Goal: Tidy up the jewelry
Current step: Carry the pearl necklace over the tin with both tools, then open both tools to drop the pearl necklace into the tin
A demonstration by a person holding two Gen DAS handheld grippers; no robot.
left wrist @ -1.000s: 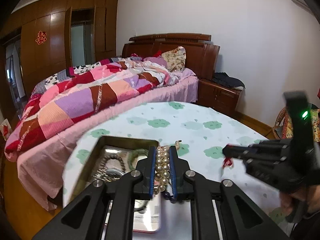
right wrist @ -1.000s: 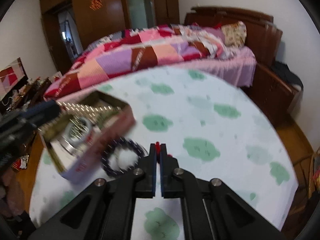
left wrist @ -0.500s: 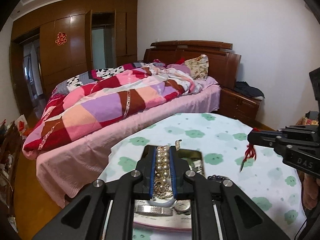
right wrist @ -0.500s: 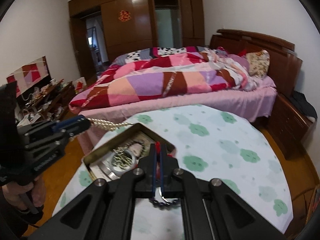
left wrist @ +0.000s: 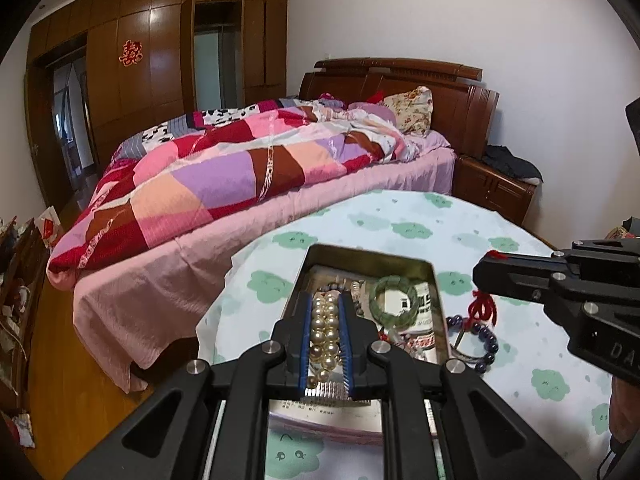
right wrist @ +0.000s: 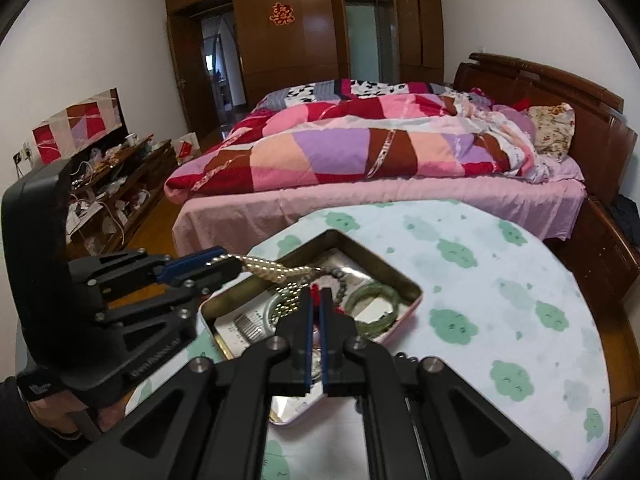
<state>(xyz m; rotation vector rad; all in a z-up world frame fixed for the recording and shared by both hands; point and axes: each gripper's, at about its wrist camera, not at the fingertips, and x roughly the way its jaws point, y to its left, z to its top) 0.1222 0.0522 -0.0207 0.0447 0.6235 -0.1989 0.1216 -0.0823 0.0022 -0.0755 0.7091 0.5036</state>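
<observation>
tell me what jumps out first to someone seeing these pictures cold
The pearl necklace clamped in the left gripper hangs over the open tin on the cloud-print tablecloth. A green bangle lies inside the tin, and the right gripper is shut on a red cord tied to a dark bead bracelet. Behind the table is a bed with a bright patchwork quilt.

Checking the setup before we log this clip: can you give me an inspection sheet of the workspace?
Surface: round table, pale cloth with green cloud print.
Job's things: open tin holding a green bangle; pearl necklace; dark bead bracelet with red cord outside the tin.
Clutter: nothing seen on the table.
Grippers: left gripper shut on the pearl necklace; right gripper shut on the red cord.
Cables: nothing seen on the table.
Surroundings: bed with patchwork quilt, wooden wardrobe.
</observation>
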